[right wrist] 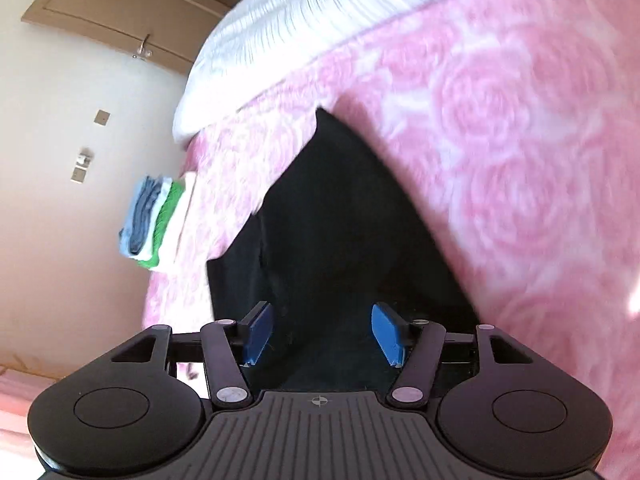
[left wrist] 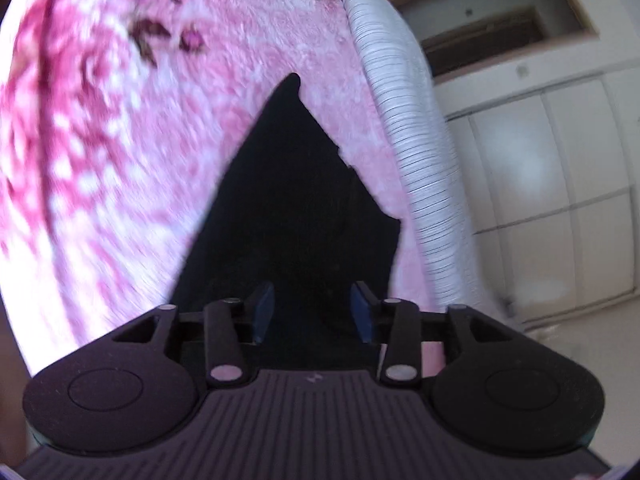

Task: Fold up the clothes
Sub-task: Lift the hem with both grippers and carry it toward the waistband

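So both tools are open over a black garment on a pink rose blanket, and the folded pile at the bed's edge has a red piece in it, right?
Nearly. The folded pile holds a green piece, not a red one, among blue and white ones; the right wrist view shows it. The rest holds: left tool and right tool are open over the black garment on the pink rose blanket.

My left gripper (left wrist: 312, 312) is black, ribbed, with blue pads (left wrist: 262, 310). My right gripper (right wrist: 326, 334) matches; its small crosshair mark seems printed.
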